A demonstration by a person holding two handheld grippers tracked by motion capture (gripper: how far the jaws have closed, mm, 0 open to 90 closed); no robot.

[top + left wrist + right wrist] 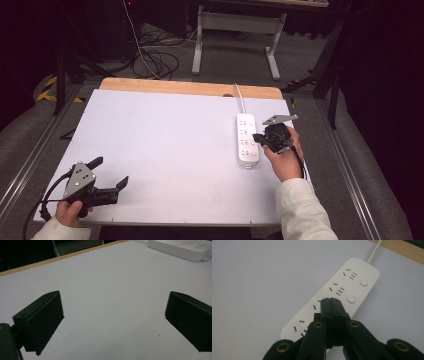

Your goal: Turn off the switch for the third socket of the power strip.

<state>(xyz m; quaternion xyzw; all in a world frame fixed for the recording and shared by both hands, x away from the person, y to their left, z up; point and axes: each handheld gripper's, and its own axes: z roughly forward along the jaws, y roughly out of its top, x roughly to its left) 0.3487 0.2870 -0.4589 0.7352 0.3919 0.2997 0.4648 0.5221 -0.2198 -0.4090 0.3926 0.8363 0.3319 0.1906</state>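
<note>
White bench [165, 145] carries a power strip [247, 140] at its right side, long axis running away from the person; right gripper [260, 138], jaws together, hovers right over it; left gripper [111, 173], jaws apart, sits well away near-left.

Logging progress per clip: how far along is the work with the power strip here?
Nothing looks done yet: the white plastic power strip lies flat on the white table, no plug in its sockets. In hand: the right gripper, jaws shut, hovers over its switches. The left gripper waits open. Any press or move remains.
</note>
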